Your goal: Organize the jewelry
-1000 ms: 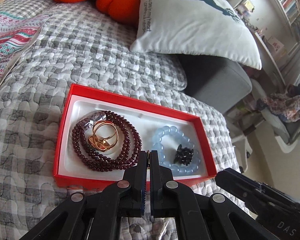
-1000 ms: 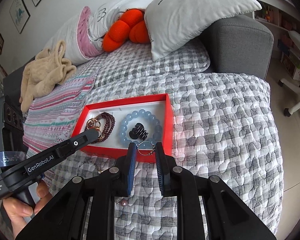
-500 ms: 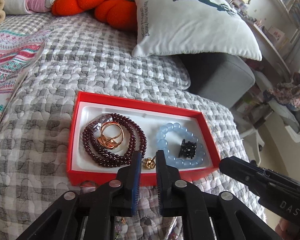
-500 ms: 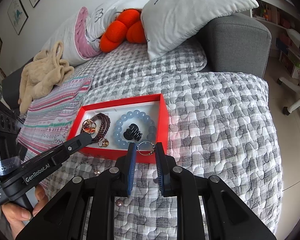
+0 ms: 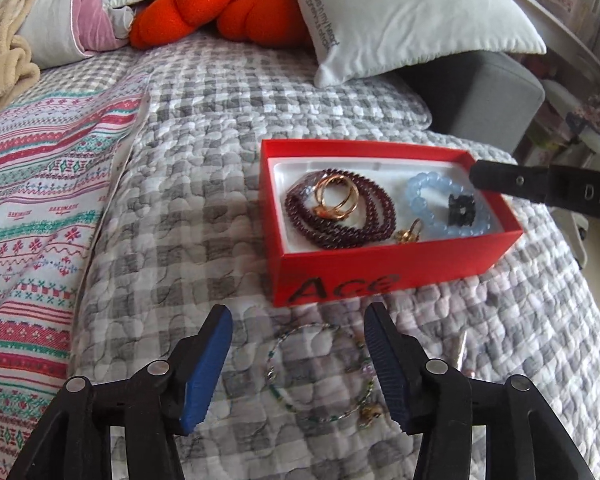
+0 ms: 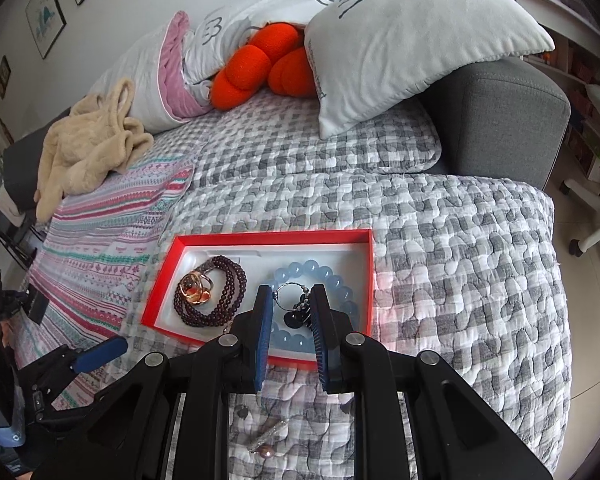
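Note:
A red box (image 5: pixel 376 274) (image 6: pixel 162 280) lies on the checked quilt. It holds a dark red bead bracelet (image 5: pixel 340 228) (image 6: pixel 228 280), gold rings (image 5: pixel 336 196) (image 6: pixel 194 292), a small gold piece (image 5: pixel 406 234), a light blue bead bracelet (image 5: pixel 420 200) (image 6: pixel 332 276) and a black clip (image 5: pixel 462 210). My left gripper (image 5: pixel 298 326) is open above a thin green-beaded bracelet (image 5: pixel 320 376) lying on the quilt in front of the box. My right gripper (image 6: pixel 290 300) is shut on a thin silver ring (image 6: pixel 290 290) and holds it over the blue bracelet in the box.
A small pearl-tipped pin (image 6: pixel 266 438) lies on the quilt below my right gripper. A white deer pillow (image 6: pixel 400 40), orange cushion (image 6: pixel 256 68), beige blanket (image 6: pixel 88 144) and striped cloth (image 5: pixel 40 200) lie on the bed. The bed edge drops off at right.
My left gripper let a small gold piece go into the box, opened wide and pulled back over the green bracelet. My right gripper moved forward over the box with the silver ring.

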`<state>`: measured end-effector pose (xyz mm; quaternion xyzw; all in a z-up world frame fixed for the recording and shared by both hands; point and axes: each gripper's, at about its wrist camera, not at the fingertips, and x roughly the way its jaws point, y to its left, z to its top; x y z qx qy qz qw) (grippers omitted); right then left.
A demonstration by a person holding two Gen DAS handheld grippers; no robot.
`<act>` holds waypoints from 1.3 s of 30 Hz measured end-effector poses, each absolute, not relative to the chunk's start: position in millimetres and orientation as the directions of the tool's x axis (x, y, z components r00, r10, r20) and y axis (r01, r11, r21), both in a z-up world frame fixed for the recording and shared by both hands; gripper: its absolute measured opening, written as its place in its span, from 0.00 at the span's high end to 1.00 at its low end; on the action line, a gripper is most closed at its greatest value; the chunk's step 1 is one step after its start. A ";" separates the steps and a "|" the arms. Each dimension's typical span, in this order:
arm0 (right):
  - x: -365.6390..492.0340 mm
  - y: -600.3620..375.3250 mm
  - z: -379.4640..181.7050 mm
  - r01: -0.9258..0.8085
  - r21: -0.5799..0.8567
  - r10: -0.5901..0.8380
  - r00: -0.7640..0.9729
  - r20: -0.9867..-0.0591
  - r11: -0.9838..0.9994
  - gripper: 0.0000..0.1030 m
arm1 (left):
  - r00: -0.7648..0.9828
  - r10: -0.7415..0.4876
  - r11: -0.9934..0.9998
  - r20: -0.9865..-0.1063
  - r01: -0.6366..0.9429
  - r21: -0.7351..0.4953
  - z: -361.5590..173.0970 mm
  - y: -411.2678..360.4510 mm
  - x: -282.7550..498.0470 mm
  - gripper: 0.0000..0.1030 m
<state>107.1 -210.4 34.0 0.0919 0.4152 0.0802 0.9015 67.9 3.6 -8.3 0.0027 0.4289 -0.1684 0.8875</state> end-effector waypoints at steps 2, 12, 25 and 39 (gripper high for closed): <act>112.7 -208.5 32.2 -0.058 0.214 0.200 0.645 -0.737 0.975 0.80 | 0.568 -0.287 0.945 -0.771 0.300 -0.130 -11.8 7.0 67.5 0.40; 133.4 -205.6 18.8 -0.027 0.172 0.150 0.640 -0.754 0.985 0.80 | 0.548 -0.283 0.948 -0.787 0.285 -0.143 -16.3 16.3 70.8 0.39; 117.6 -217.6 34.2 -0.022 0.228 0.186 0.659 -0.729 0.973 0.52 | 0.556 -0.282 0.950 -0.782 0.278 -0.144 -13.8 12.8 70.2 0.37; 57.8 -213.7 23.7 -0.072 0.125 0.142 0.622 -0.770 0.990 0.36 | 0.601 -0.216 0.962 -0.769 0.264 -0.064 -20.1 18.9 47.8 0.11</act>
